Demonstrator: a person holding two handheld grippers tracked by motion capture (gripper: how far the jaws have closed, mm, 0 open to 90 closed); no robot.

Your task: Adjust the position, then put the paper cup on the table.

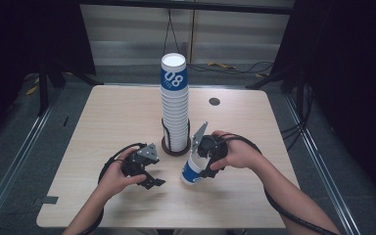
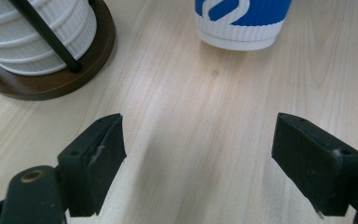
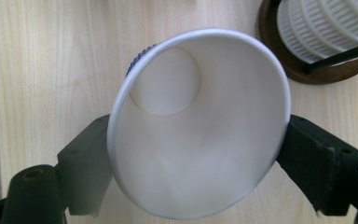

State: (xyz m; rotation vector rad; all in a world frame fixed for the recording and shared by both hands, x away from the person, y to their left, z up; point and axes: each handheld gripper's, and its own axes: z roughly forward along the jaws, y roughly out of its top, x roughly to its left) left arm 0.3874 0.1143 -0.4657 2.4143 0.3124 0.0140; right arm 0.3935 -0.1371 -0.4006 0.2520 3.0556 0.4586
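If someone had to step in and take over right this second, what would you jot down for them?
Right gripper: shut on one blue and white paper cup, jaws pressing on either side of its rim; the cup is tilted, its base on or just above the table.
Left gripper: open, nothing between its jaws, low over the table and pointed toward the cup.
Tall cup stack: upright in its round brown holder at mid table, just behind the held cup.
Done: one cup is out of the stack and in hand.
Left: probably set that cup down or pass it on; the stack remains tall.
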